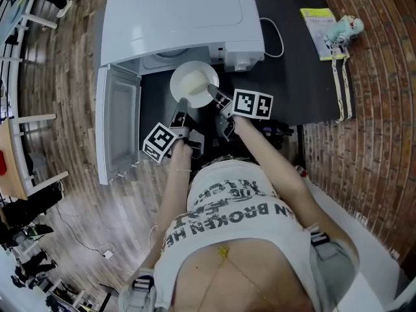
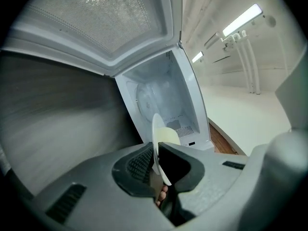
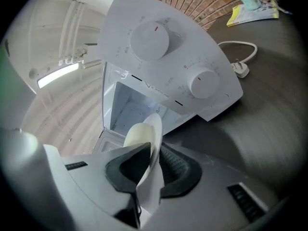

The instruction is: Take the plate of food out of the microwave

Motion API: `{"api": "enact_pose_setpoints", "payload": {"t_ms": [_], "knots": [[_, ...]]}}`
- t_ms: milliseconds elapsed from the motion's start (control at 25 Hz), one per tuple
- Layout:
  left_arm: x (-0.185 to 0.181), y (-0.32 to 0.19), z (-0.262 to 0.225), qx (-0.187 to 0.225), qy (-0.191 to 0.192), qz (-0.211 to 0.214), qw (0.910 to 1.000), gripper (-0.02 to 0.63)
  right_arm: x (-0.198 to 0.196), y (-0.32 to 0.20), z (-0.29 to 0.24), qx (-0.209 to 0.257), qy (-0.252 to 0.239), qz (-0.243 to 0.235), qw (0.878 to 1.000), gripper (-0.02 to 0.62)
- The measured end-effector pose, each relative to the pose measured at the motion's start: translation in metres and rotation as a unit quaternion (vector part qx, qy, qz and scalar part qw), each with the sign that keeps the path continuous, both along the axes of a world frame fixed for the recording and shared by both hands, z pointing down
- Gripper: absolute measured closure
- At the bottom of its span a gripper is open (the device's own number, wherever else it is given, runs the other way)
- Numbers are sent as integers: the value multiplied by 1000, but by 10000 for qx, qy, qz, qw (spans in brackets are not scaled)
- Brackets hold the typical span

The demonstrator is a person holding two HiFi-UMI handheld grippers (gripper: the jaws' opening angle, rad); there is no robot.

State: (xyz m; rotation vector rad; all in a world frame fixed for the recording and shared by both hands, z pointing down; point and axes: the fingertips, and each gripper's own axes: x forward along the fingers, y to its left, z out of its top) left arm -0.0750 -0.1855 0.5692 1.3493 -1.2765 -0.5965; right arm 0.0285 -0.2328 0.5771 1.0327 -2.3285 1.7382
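A white plate (image 1: 193,82) with a pale yellow food patch is held just outside the mouth of the white microwave (image 1: 182,18), above the dark table. My left gripper (image 1: 181,108) is shut on the plate's near left rim. My right gripper (image 1: 214,95) is shut on its right rim. In the left gripper view the plate (image 2: 159,143) stands edge-on between the jaws, with the open cavity (image 2: 161,100) behind. In the right gripper view the plate (image 3: 150,143) is also clamped edge-on, below the microwave's two dials (image 3: 150,40).
The microwave door (image 1: 119,125) hangs open to the left. A power cord (image 1: 276,41) trails right of the microwave. A yellow booklet and small toy (image 1: 328,28) lie at the table's far right. A brick wall (image 1: 377,109) runs along the right.
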Motion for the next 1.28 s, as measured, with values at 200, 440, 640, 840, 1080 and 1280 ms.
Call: {"api": "enact_pose_setpoints", "payload": {"t_ms": [200,440,640,840,1080,1280], "knots": [[-5,15,-2,28,-51,47,10000,574,-5,16,-2,41,25,-1,10000,538],[-27,42,-10,44,-170,200,9996,574,-26,47,-7,11,-63,130,9999,538],[-43,66,-11,28,-144,332,9993,574,-41,72,-8,6,-38,245,9997,538],[-53,88,-13,55,-115,548,9984,574,-49,99,-11,45,12,437,9990,537],[-52,108,-9,111,-107,884,9960,574,-47,127,-8,52,-1,792,9968,537],[-51,125,-5,114,-91,1034,9945,574,-45,147,-3,62,-15,906,9959,538]]}}
